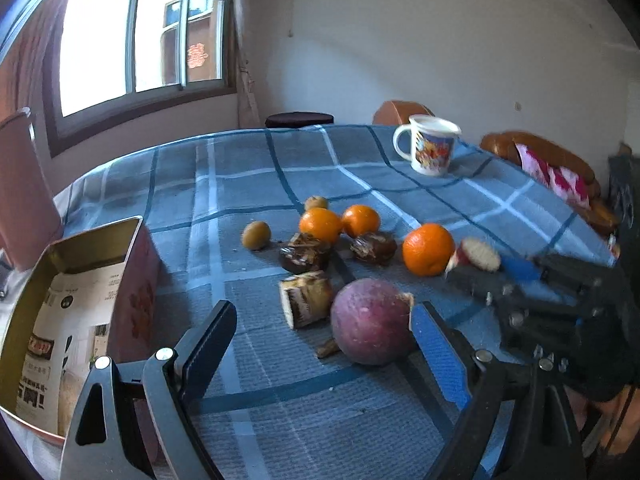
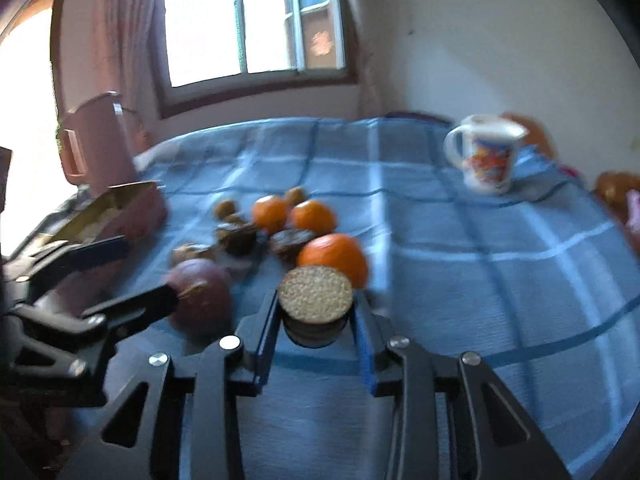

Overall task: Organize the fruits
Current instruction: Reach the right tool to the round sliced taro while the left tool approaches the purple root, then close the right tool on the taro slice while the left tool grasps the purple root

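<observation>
Here, right gripper (image 2: 316, 312) clenched on round biscuit (image 2: 315, 299) above blue checked tablecloth (image 2: 480, 264); left gripper (image 1: 324, 320) spread wide around purple fruit (image 1: 370, 320), near oranges (image 1: 427, 249).

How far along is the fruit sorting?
Early. Nothing looks sorted: the box holds only a paper packet. Right gripper is shut on a round biscuit. Left gripper is open around the purple fruit. Three oranges and the kiwis remain on the cloth.
</observation>
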